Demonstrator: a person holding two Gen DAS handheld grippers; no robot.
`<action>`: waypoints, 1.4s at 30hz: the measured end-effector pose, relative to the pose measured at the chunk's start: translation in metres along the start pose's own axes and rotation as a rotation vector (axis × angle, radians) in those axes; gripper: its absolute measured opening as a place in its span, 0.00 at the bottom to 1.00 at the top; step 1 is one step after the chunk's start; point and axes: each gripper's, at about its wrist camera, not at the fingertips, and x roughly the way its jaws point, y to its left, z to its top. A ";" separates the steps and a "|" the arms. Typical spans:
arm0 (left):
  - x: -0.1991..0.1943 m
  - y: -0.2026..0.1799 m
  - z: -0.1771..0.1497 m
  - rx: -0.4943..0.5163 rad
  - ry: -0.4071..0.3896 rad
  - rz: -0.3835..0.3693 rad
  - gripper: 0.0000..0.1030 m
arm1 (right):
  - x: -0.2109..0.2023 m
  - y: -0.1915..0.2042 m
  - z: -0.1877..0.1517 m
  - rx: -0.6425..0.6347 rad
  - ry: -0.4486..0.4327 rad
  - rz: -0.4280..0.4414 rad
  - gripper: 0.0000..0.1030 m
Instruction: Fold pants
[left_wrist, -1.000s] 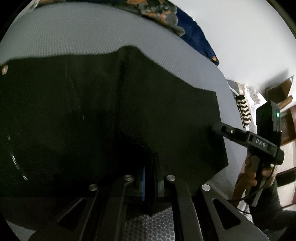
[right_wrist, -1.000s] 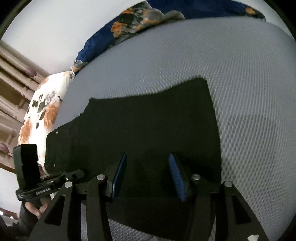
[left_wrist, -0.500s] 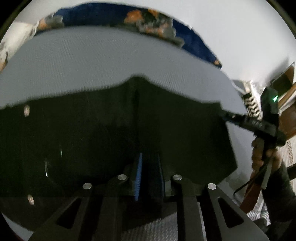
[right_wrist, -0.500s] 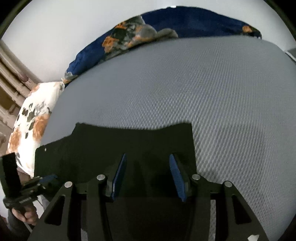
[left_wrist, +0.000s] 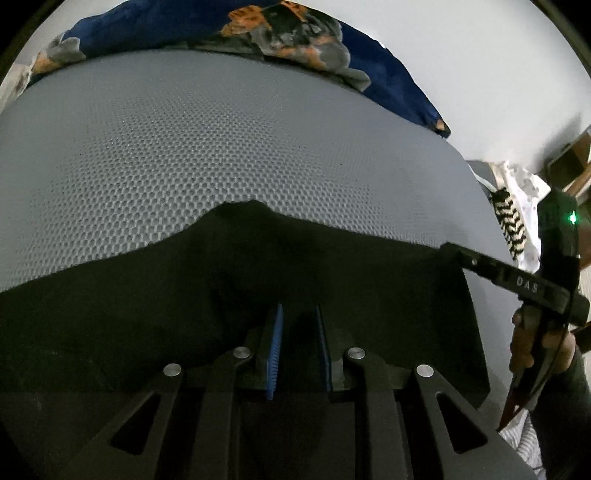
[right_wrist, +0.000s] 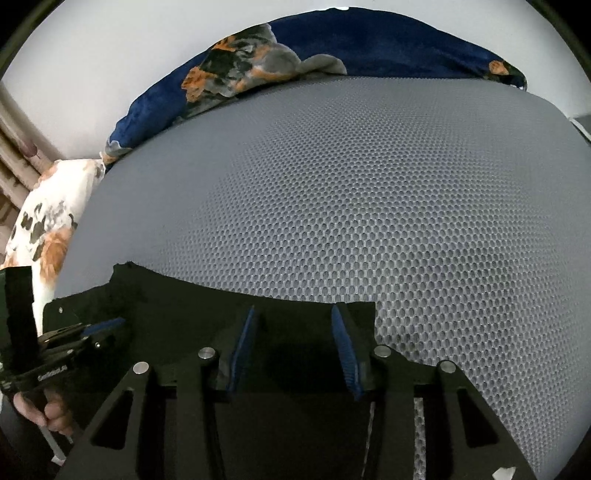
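Black pants (left_wrist: 229, 288) lie flat on a grey mesh-covered bed (left_wrist: 221, 147), along its near edge. In the left wrist view my left gripper (left_wrist: 297, 332) sits low over the pants, its blue pads a small gap apart, with no cloth between them. My right gripper shows at the right (left_wrist: 476, 258), at the pants' right edge. In the right wrist view my right gripper (right_wrist: 295, 332) is open wide over the pants' right corner (right_wrist: 347, 314), holding nothing. My left gripper (right_wrist: 99, 326) shows at the far left over the pants.
A blue floral blanket (right_wrist: 258, 66) lies bunched along the bed's far edge against a white wall. A white floral pillow (right_wrist: 48, 214) sits at the left. A black-and-white patterned cloth (left_wrist: 511, 221) lies off the bed's right side.
Both grippers have pulled back toward the near edge, so more grey bed shows beyond the pants. My left gripper's pads have opened from shut to a small gap and released the cloth.
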 end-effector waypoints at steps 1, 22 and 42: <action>0.001 0.000 0.002 -0.010 0.004 -0.004 0.19 | -0.002 0.000 0.000 0.004 -0.002 0.005 0.38; -0.124 0.055 -0.070 -0.099 -0.145 0.146 0.45 | -0.037 0.037 -0.101 -0.022 0.117 0.107 0.42; -0.196 0.219 -0.134 -0.340 -0.150 0.105 0.53 | 0.020 0.194 -0.110 -0.254 0.278 0.250 0.54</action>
